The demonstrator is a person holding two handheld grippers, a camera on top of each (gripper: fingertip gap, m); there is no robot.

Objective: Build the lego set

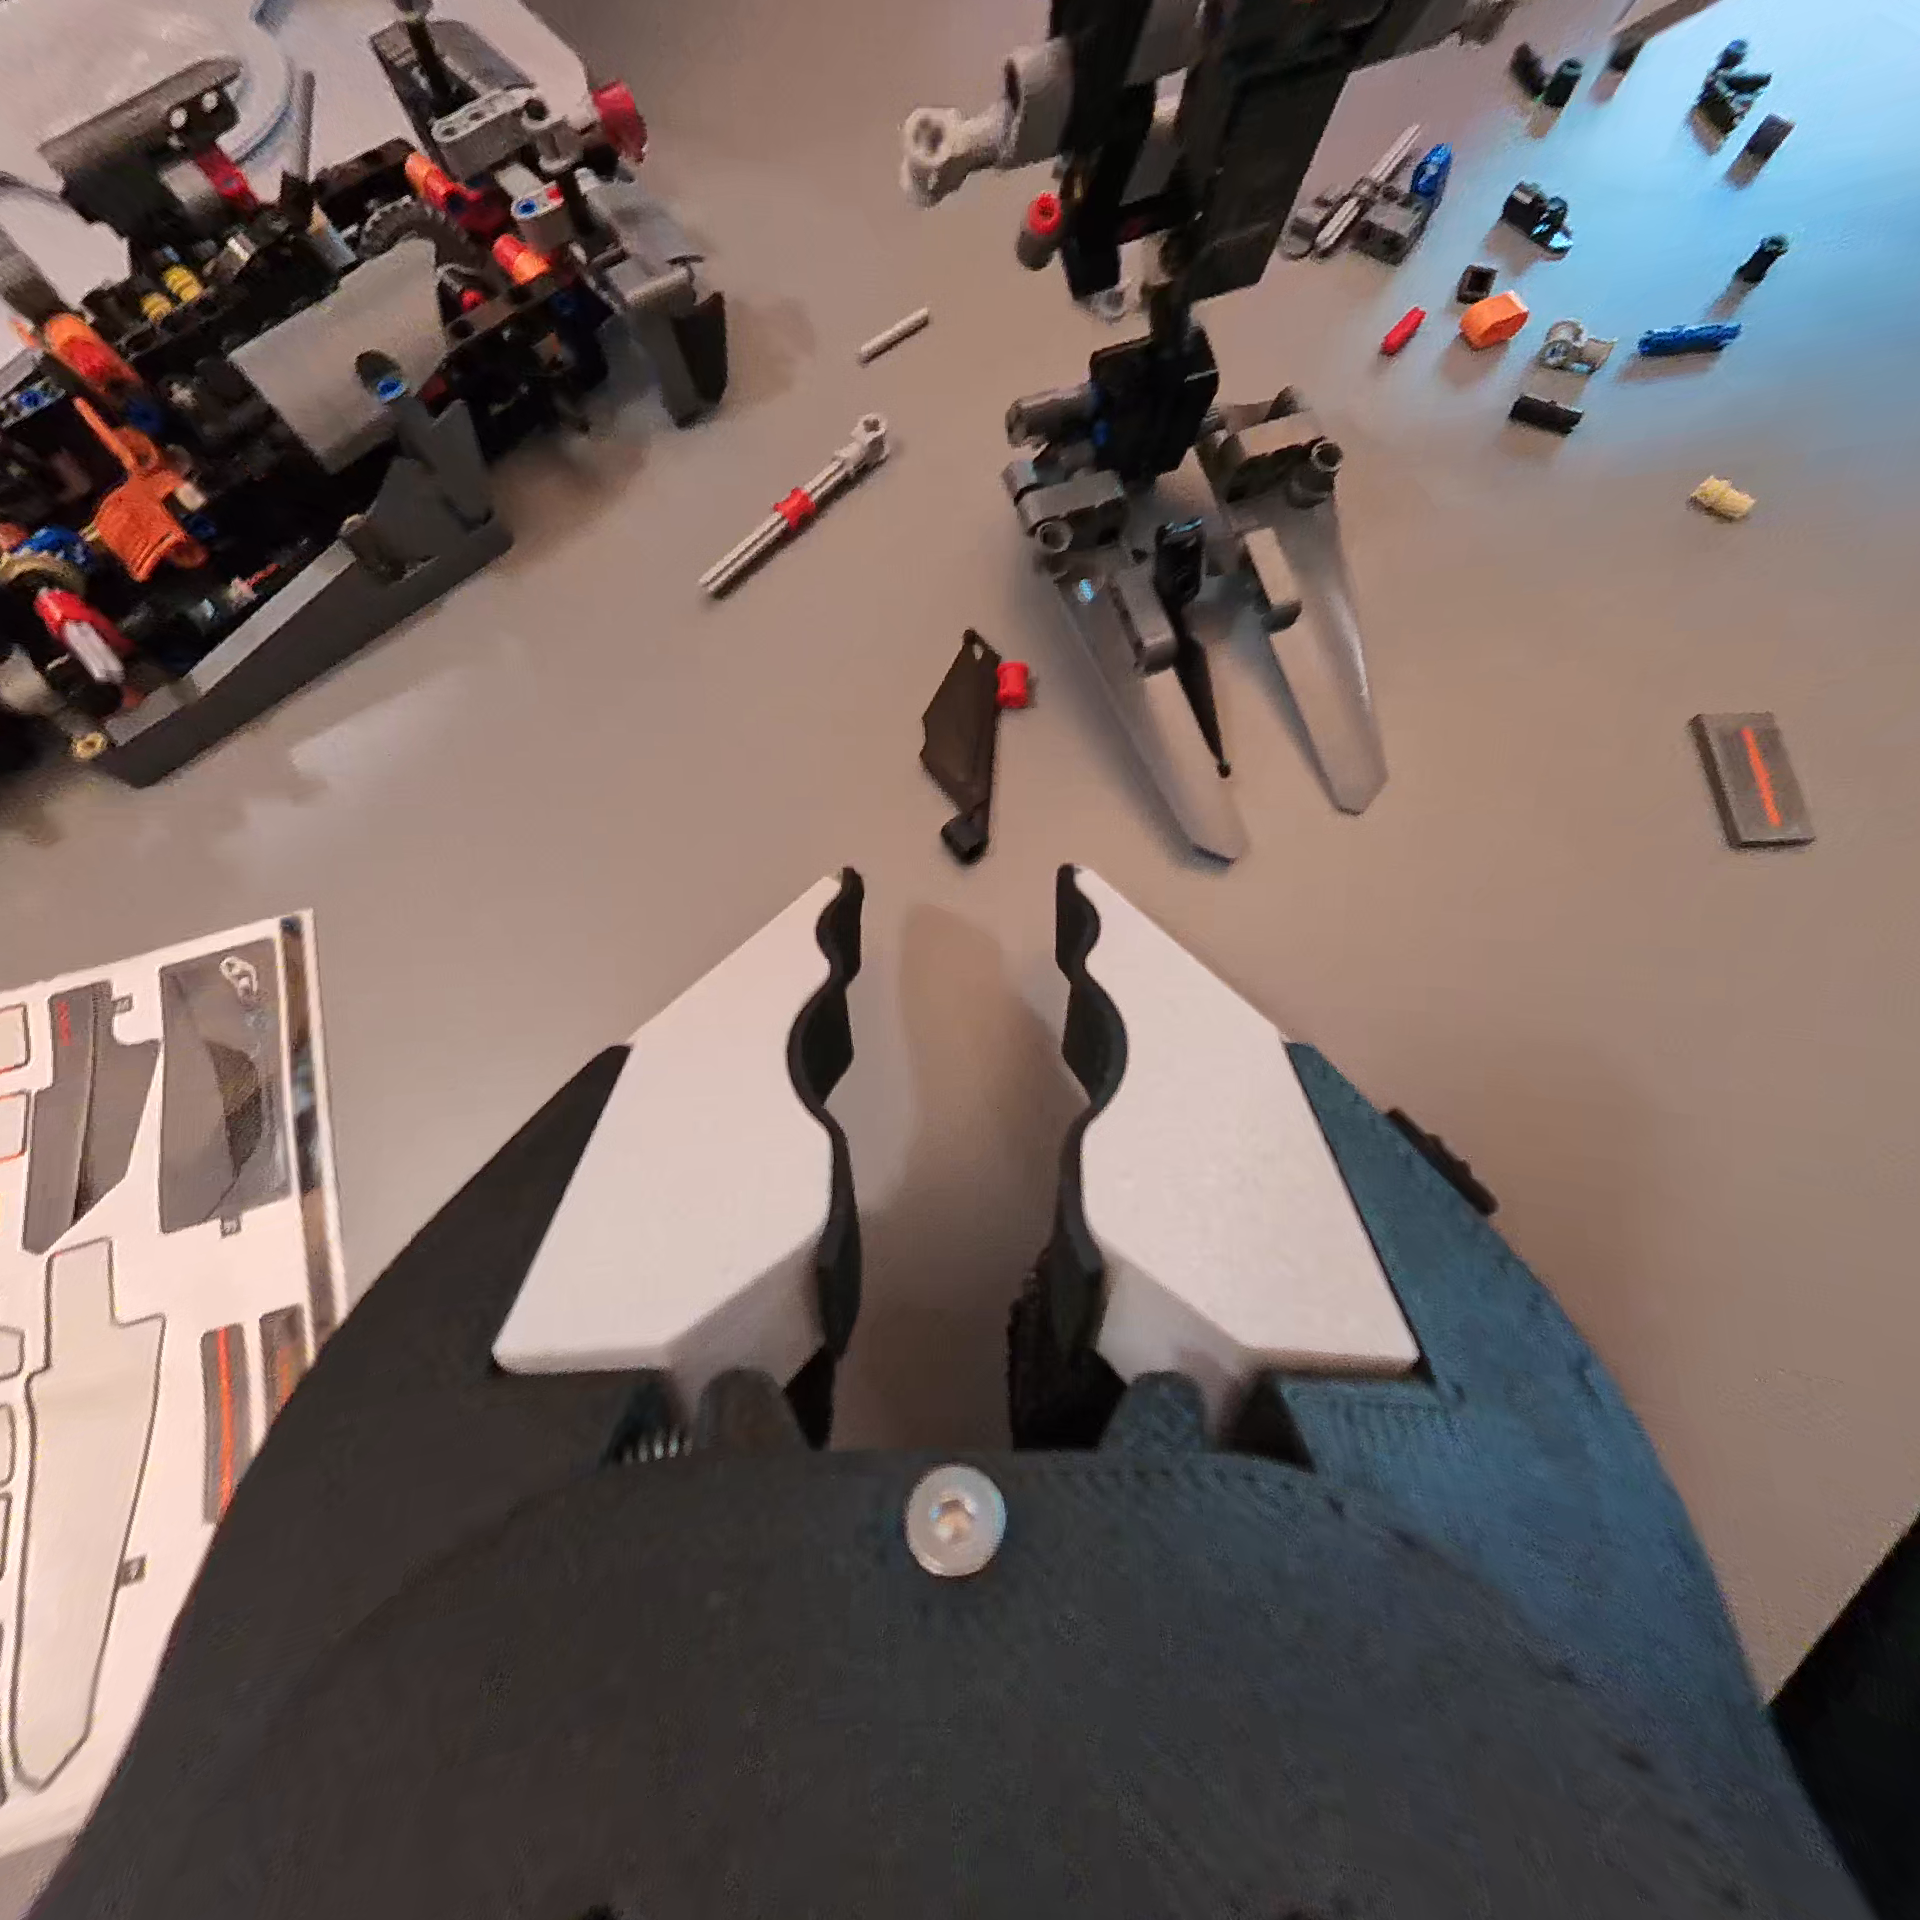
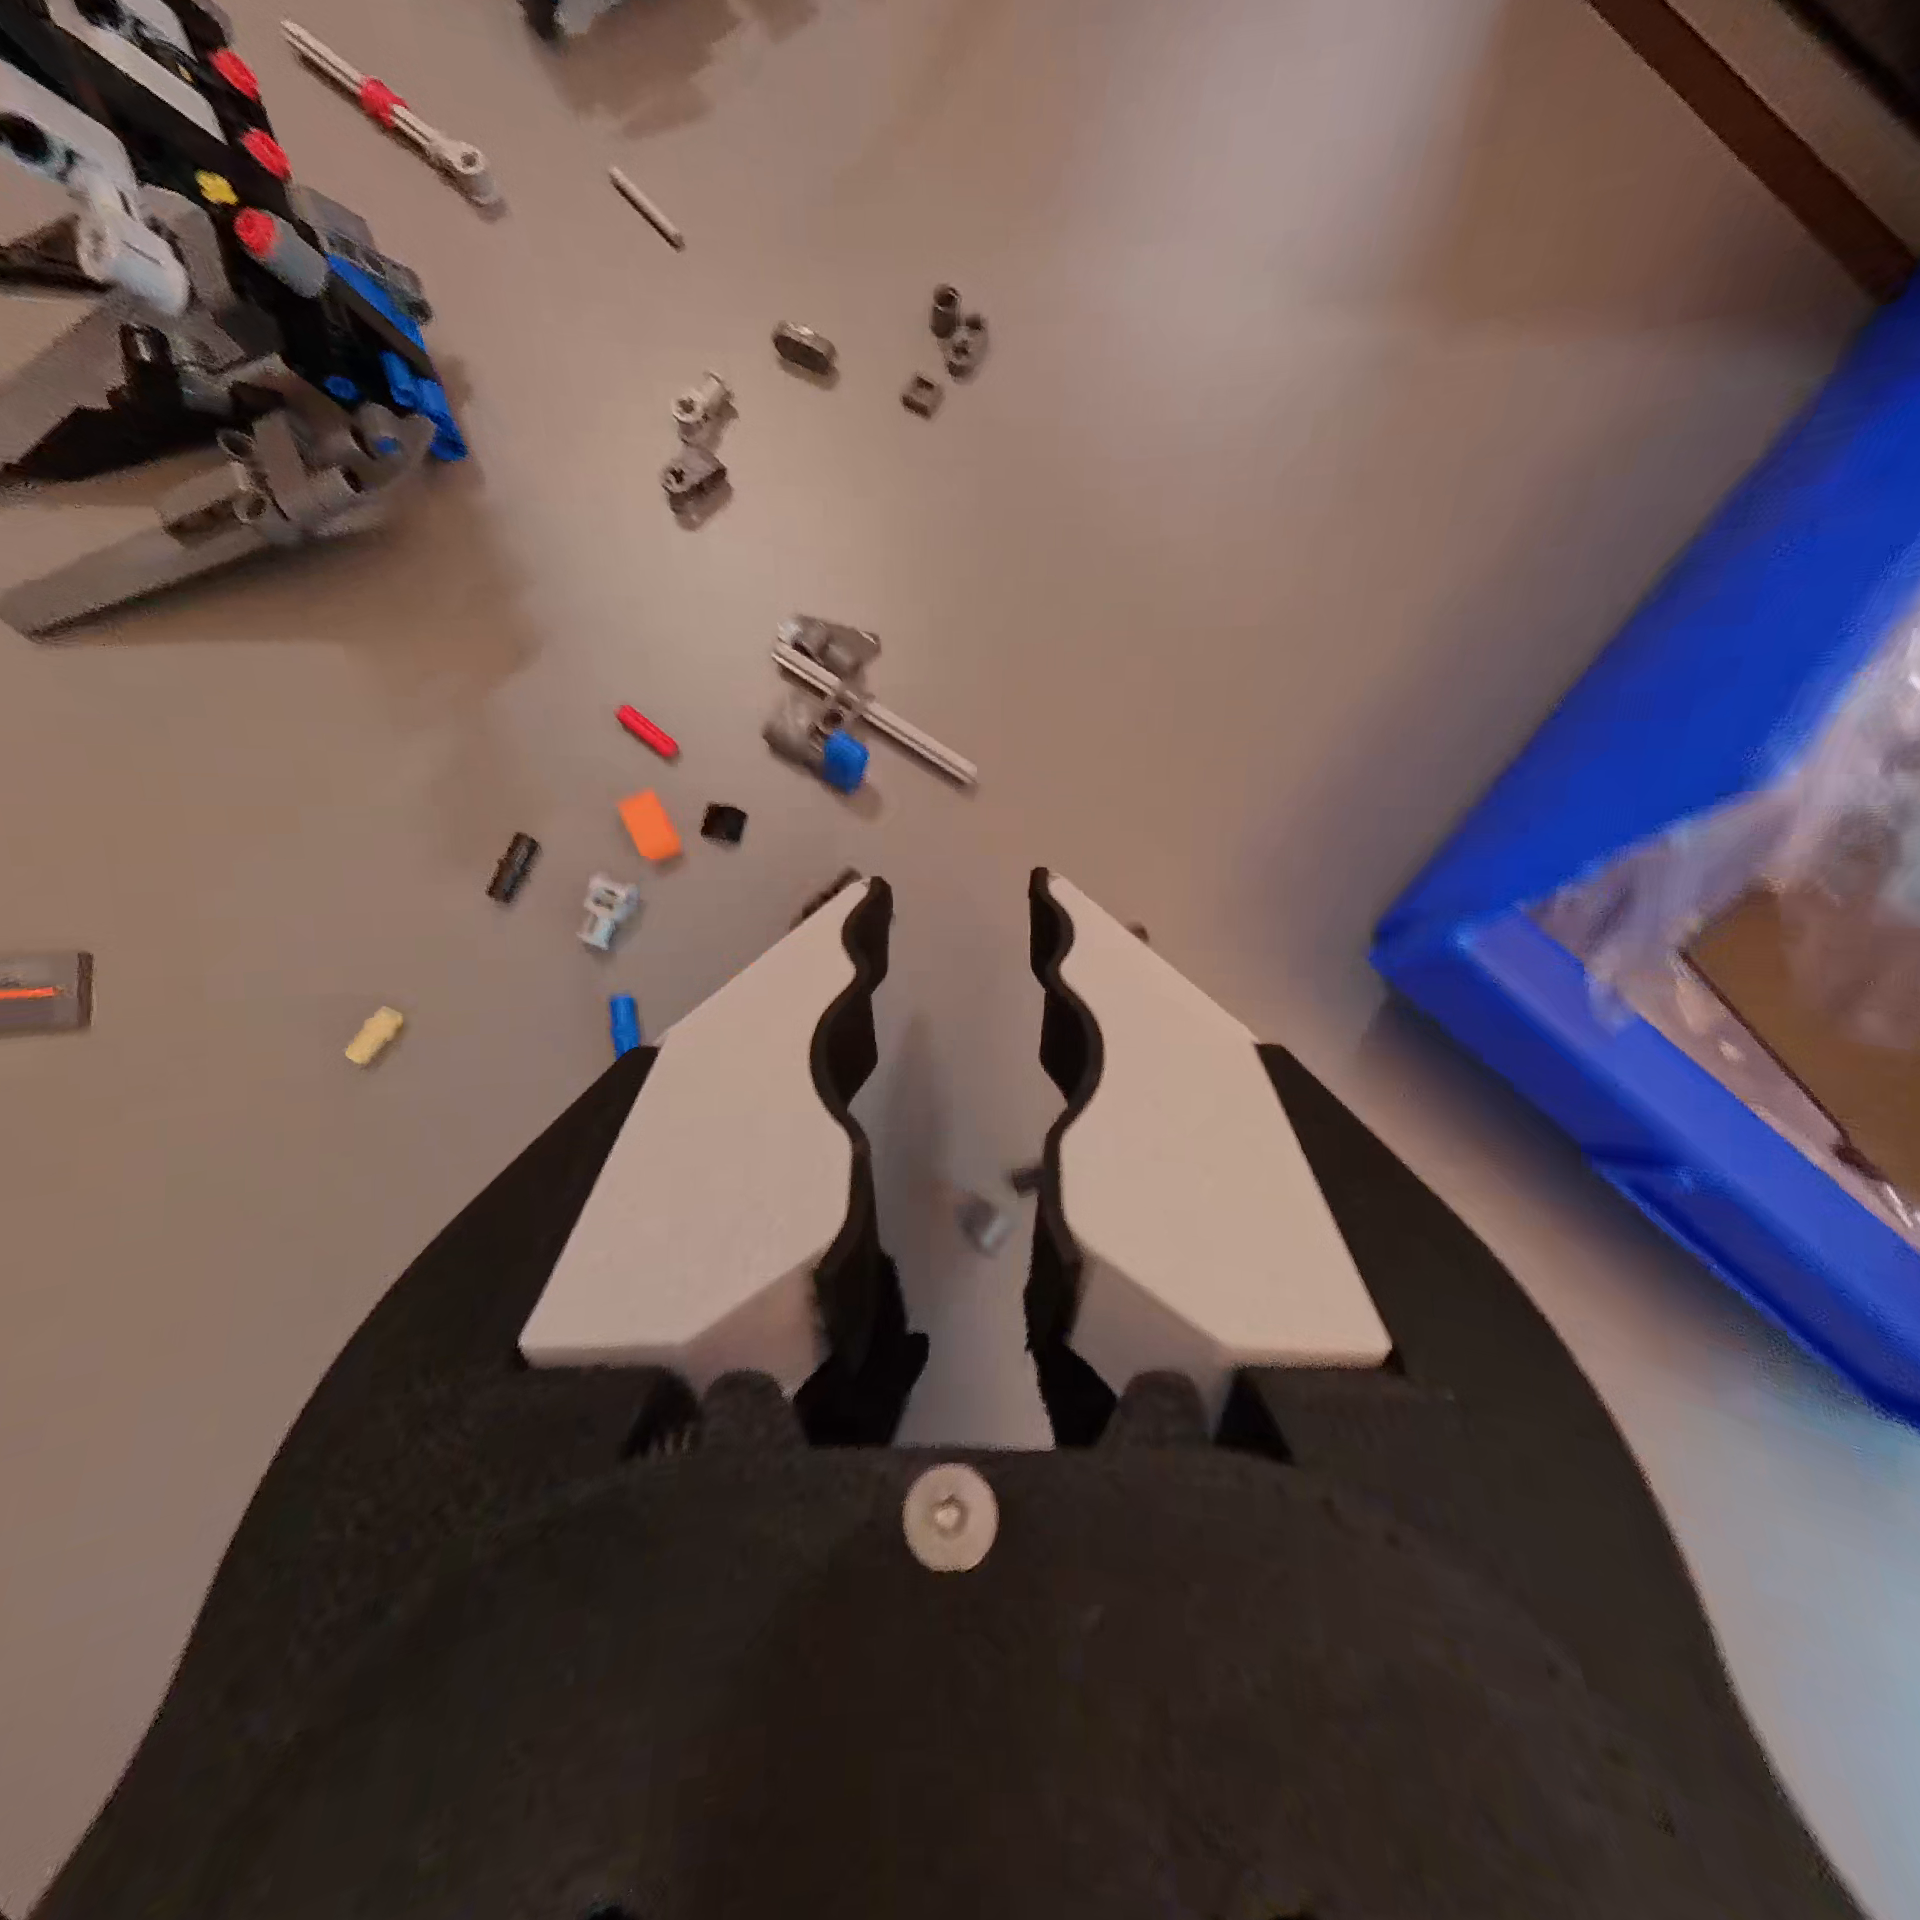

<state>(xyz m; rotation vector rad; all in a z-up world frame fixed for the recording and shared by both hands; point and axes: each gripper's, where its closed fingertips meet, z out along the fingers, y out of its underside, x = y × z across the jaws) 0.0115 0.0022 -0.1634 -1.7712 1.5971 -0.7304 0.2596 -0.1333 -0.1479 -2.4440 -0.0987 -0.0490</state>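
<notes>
Grey bench point(image 1: 582, 748) carries all. Far-left corner: large black chassis build point(image 1: 260, 416); near-left edge: sticker sheet point(image 1: 156, 1195). Left gripper point(image 1: 958, 883) narrowly parted, empty, just short of black panel with red bush point(image 1: 966, 727); likely next pick, so grip panel's flat sides squarely. Beyond: grey-bladed subassembly point(image 1: 1195, 582). Right gripper point(image 2: 956, 883) narrowly parted, empty, among loose small parts near orange piece point(image 2: 649, 824); blue bin point(image 2: 1662, 831) at right edge.

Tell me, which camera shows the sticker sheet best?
The left wrist view: the sticker sheet lies at its left edge, beside the open left gripper, cut off by the frame. The right wrist view shows none of it, only loose pieces and a blue bin.
</notes>
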